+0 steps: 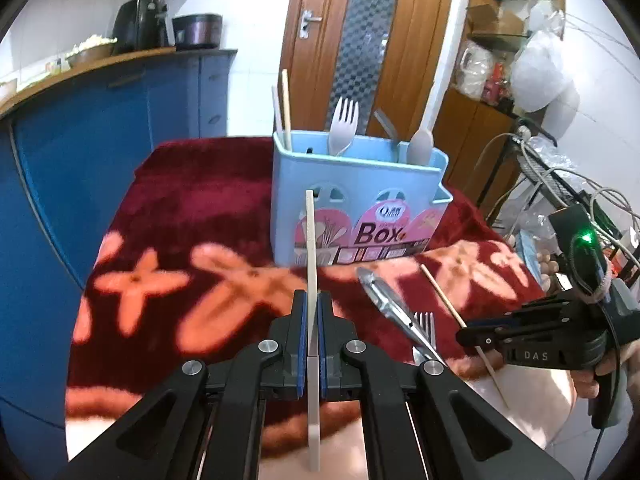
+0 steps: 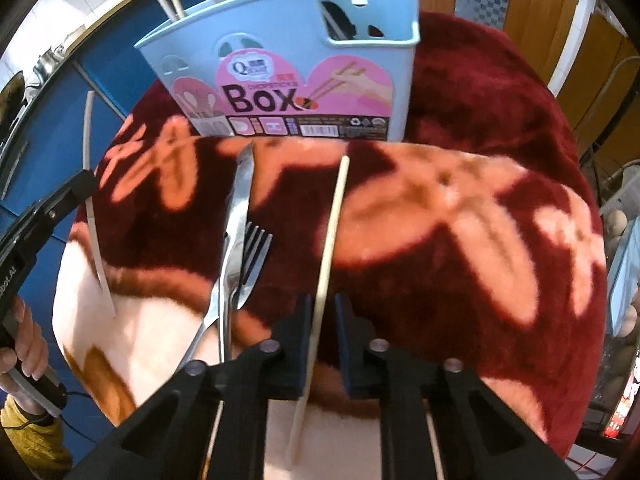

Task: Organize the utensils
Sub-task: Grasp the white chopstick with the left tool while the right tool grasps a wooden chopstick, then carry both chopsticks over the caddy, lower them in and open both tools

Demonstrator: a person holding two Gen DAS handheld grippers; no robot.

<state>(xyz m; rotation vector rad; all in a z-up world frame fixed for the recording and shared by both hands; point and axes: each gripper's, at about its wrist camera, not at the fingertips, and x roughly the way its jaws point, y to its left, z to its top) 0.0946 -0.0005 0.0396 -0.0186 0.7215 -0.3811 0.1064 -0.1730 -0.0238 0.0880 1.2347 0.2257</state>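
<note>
Two chopsticks are in work: the left gripper (image 1: 312,312) clamps the white chopstick (image 1: 311,240), while the right gripper (image 2: 320,312), jaws slightly apart, should center the wooden chopstick (image 2: 334,216) between them before squeezing.

1. Wooden door (image 1: 348,40) with patterned glass panel standing far centre.
2. Blue cabinets (image 1: 120,120) running along left, under white tiled wall (image 1: 80,12).
3. Cluttered wooden shelving (image 1: 500,60) occupying far right.

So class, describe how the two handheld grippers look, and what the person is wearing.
Both the left gripper and the right gripper are black, with blue pads and silver bolts. The right one carries white lettering, a green light and a cable. A mustard-yellow sleeve shows.
</note>
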